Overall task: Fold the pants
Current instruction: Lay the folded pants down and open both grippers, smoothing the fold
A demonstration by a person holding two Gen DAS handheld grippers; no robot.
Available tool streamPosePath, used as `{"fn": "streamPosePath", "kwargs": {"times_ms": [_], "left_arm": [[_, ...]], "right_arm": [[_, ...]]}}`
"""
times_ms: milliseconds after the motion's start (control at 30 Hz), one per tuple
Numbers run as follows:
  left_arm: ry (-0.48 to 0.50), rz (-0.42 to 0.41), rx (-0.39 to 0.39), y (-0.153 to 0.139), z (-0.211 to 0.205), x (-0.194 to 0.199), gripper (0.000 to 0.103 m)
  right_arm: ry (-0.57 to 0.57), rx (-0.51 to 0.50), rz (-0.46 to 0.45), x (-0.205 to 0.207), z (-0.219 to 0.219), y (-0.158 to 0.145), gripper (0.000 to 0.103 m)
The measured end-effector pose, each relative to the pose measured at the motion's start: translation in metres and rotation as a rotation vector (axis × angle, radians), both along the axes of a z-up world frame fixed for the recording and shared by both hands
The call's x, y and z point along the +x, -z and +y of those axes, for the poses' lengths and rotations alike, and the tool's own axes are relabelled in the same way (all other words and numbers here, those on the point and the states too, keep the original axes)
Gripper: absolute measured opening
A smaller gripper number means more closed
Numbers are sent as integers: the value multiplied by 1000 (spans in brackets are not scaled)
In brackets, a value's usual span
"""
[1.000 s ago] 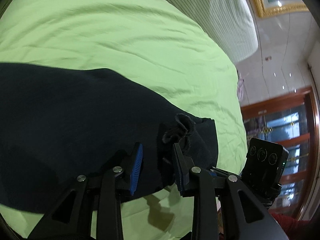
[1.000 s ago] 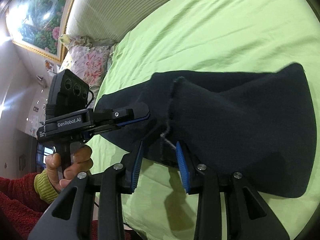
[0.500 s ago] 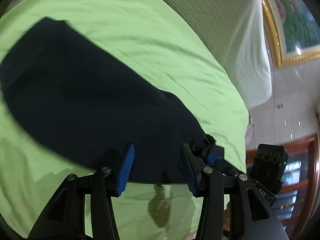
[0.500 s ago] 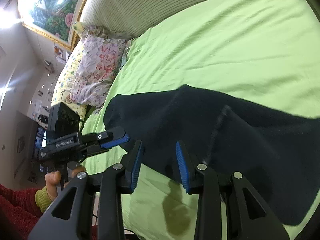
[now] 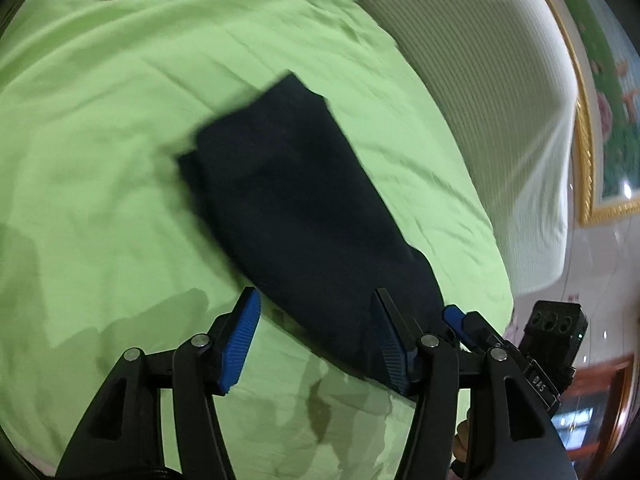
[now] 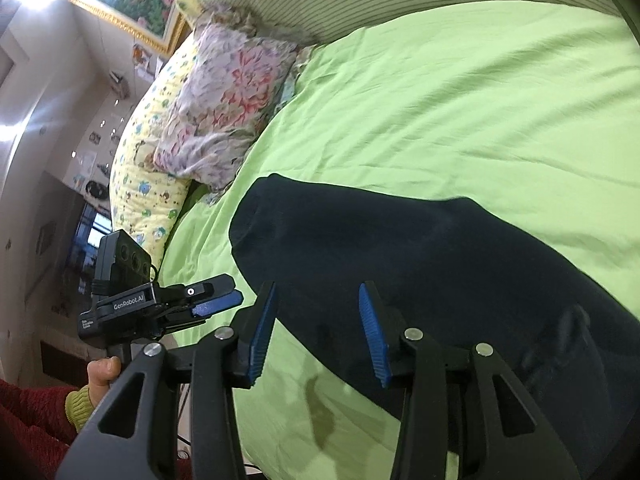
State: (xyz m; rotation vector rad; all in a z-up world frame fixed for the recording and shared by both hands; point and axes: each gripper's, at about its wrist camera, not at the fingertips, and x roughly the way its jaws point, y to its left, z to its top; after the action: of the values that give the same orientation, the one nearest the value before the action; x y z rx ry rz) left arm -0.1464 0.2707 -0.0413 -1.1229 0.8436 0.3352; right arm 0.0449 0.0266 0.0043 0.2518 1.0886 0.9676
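On the green sheet [image 6: 460, 92] the dark pants [image 6: 420, 256] lie folded into a long slab, nothing on top of them. Both tongs hover at the near end with jaws spread and empty: left gripper [image 5: 316, 344], right gripper [image 6: 316, 334]. Off to the left sit a floral pillow [image 6: 228, 96] and a yellow pillow [image 6: 148, 160], well apart from the pants, with a striped headboard [image 5: 500, 128] beyond

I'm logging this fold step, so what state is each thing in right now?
pants: folded into a dark strip, flat on the bed.
left gripper: open, holding nothing.
right gripper: open, holding nothing.
green sheet: spread, lightly wrinkled.
floral pillow: rumpled at the headboard.
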Motion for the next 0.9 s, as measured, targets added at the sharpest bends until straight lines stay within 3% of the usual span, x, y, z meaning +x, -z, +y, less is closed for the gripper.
{"fn": "streamPosePath", "kwargs": {"times_ms": [533,900], "left_arm": [[-152,-6,-82,38,36,-5,60],[-182,-10,-110,56,51,-2,60]], "right_arm": [[-153,-92,-59,53,82,-18,47],[-387,-199,-91,83,153,0,47]]}}
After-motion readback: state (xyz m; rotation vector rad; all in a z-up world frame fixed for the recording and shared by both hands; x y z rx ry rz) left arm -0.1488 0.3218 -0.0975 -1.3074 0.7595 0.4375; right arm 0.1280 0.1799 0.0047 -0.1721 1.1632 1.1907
